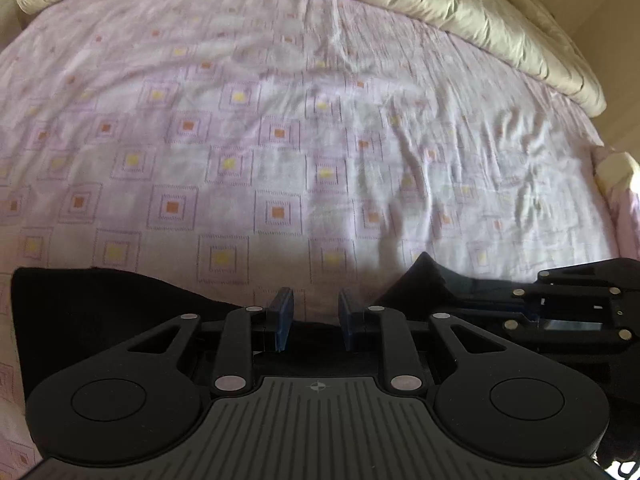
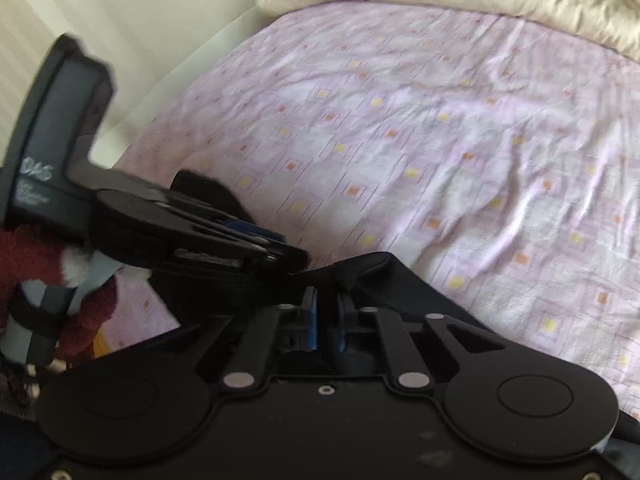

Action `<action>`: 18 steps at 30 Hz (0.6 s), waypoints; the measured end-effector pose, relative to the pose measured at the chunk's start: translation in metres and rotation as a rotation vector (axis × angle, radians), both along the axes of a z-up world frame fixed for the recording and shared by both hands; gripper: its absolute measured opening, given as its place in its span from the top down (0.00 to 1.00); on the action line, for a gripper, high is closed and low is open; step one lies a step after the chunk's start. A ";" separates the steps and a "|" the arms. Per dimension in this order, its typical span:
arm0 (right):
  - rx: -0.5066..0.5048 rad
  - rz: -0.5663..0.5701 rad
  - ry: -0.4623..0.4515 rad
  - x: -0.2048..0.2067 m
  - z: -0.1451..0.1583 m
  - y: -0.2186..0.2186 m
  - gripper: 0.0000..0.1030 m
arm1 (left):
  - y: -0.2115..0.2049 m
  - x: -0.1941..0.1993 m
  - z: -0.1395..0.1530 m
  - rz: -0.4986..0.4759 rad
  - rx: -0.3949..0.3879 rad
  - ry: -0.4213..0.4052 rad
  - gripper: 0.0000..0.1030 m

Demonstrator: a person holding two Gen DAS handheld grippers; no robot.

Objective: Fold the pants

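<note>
On a bed (image 1: 304, 128) spread with a lilac sheet patterned in small squares, two handheld grippers work the near edge of a pair of dark pants (image 1: 80, 312). The left gripper (image 1: 312, 320) hovers with its jaws spread a little, sheet showing in the gap; the pants lie to either side and under its frame, and nothing is pinched. The right gripper (image 2: 326, 320), seen from its own camera, has its jaws drawn almost together on a raised ridge of the dark cloth, and appears to be pinching it, though blur and shadow hide the contact itself.

The grippers are close beside each other, the left one's head crossing just in front of the right in the right-hand view. To fold cleanly, the left jaws likely need to close on the same edge a little apart from the right's hold, so both can carry the cloth evenly across without it bunching.

A cream duvet (image 1: 460, 4) is heaped along the far side of the bed, well apart from the pants. The wrinkled sheet between offers room; the crowded grippers are the nearer obstacle. A dark red sleeve (image 2: 36, 260) shows at the left edge.
</note>
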State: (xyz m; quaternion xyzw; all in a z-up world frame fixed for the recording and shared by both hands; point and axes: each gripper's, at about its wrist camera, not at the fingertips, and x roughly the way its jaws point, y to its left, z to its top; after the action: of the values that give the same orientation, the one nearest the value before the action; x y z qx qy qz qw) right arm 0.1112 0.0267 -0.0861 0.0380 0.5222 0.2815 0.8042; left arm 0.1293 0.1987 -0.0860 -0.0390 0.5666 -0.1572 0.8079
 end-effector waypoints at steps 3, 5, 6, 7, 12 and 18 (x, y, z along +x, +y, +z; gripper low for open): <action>-0.007 -0.101 -0.019 0.014 0.000 -0.008 0.93 | 0.002 0.001 0.008 -0.016 -0.006 -0.036 0.77; -0.033 -0.136 -0.028 0.027 -0.005 -0.005 0.93 | -0.001 0.000 0.005 -0.047 0.005 -0.009 0.77; -0.052 -0.143 -0.027 0.033 -0.008 -0.002 0.93 | -0.002 -0.001 0.001 -0.064 0.013 0.006 0.77; -0.069 -0.146 -0.028 0.038 -0.012 0.002 0.93 | -0.004 -0.003 -0.004 -0.080 0.023 0.022 0.77; -0.125 -0.167 -0.006 0.062 -0.031 0.011 0.93 | -0.010 -0.013 -0.028 -0.111 0.054 0.096 0.77; -0.152 -0.156 0.029 0.086 -0.052 0.012 0.94 | -0.009 -0.012 -0.051 -0.114 0.090 0.168 0.77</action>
State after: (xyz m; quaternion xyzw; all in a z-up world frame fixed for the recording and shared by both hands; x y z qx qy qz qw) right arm 0.1975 0.0385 -0.1386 0.0214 0.5490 0.1771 0.8165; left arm 0.1171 0.1901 -0.1370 0.0169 0.6401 -0.1735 0.7482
